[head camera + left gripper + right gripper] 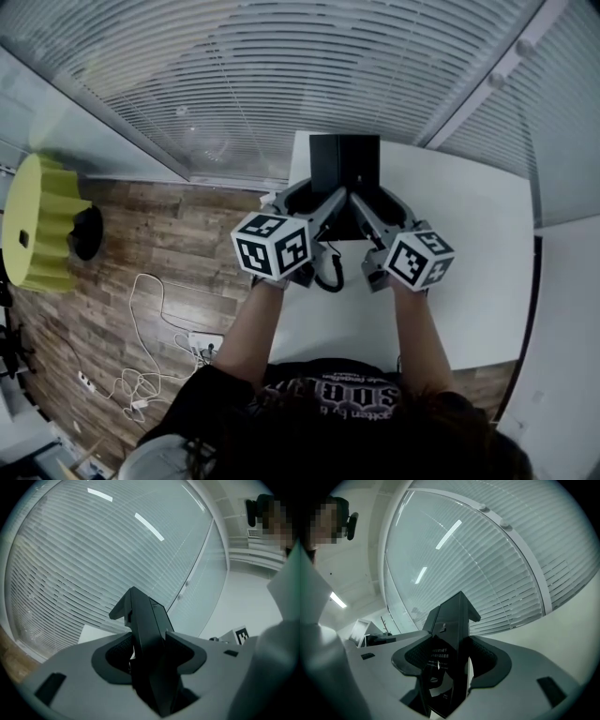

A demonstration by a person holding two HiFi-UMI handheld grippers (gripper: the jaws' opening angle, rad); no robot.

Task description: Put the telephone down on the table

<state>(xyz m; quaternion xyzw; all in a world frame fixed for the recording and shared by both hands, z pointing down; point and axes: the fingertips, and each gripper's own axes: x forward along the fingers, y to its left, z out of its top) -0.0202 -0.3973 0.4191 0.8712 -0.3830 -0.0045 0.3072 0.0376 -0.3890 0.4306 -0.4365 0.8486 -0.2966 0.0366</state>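
The black telephone (345,169) is held up on edge over the far corner of the white table (450,244), right by the window blinds (281,75). It's pinched from both sides, with the left gripper (317,204) clamped on one end and the right gripper (373,211) on the other. Its curly cord (330,272) dangles between them. Can't tell if it's touching the table. There's wood floor (141,244) with loose cables (141,375) off to the left.

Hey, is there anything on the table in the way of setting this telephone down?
Nothing visible. The telephone, clamped between the left gripper and the right gripper, is over the white table, whose visible surface is bare. Its own coiled cord hangs near the grippers; the patch straight under the phone is hidden.
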